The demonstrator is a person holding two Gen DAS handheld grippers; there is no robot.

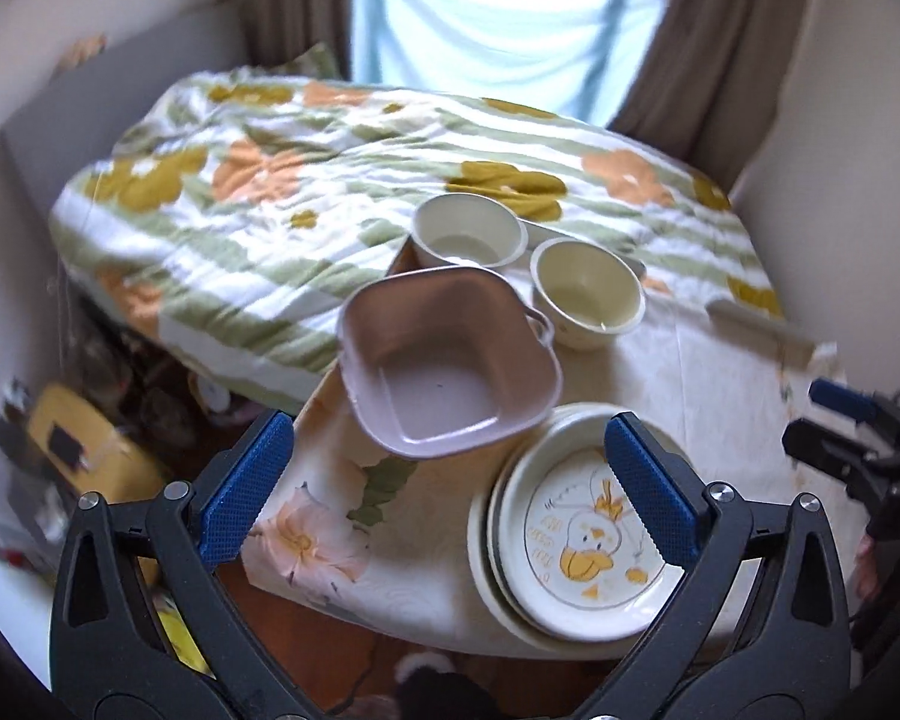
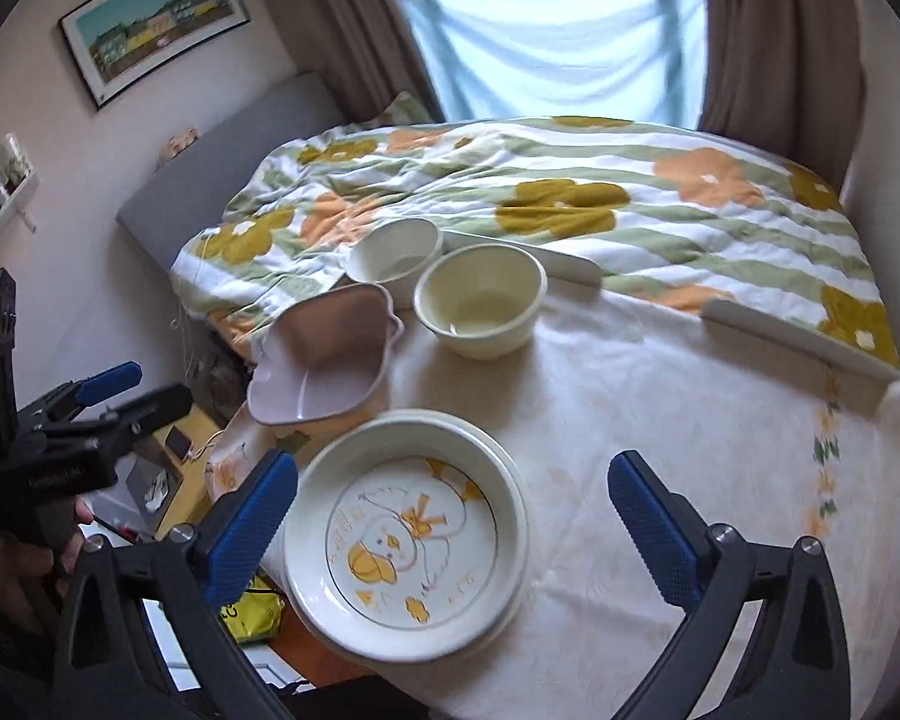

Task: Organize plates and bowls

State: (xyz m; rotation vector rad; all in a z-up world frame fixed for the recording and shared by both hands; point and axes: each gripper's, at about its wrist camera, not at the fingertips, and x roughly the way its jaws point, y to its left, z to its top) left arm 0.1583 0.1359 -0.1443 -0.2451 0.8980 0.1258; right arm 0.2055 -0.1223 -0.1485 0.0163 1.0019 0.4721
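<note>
Blue-padded fingers (image 1: 246, 480) fill the bottom of my left view, and I see them spread wide apart with nothing between them; the left gripper (image 1: 450, 480) hangs above the near corner of the worktop (image 1: 720, 396), tilted steeply down. Its right finger overlaps the rim of the duck plate (image 1: 594, 534), which tops a small stack of plates at the lower right of that frame, but I cannot tell any contact there.

From the right view, the right gripper (image 2: 453, 516) is likewise spread wide and empty, angled down over the same duck plate at lower centre, its left finger just beside the plate's rim. At the left edge of this frame I can see the left gripper from the side, with a hand (image 2: 12, 564) wrapped round its handle at lower left.

A pink square bowl (image 1: 450, 360) sits tilted, just above the plate stack and overhanging the worktop's left edge. Two cream bowls stand beyond it: one (image 1: 588, 294) at centre right of the left view, the other (image 1: 468, 237) just up and left of it. A flowered quilt on the bed (image 1: 330, 180) lies behind.
</note>
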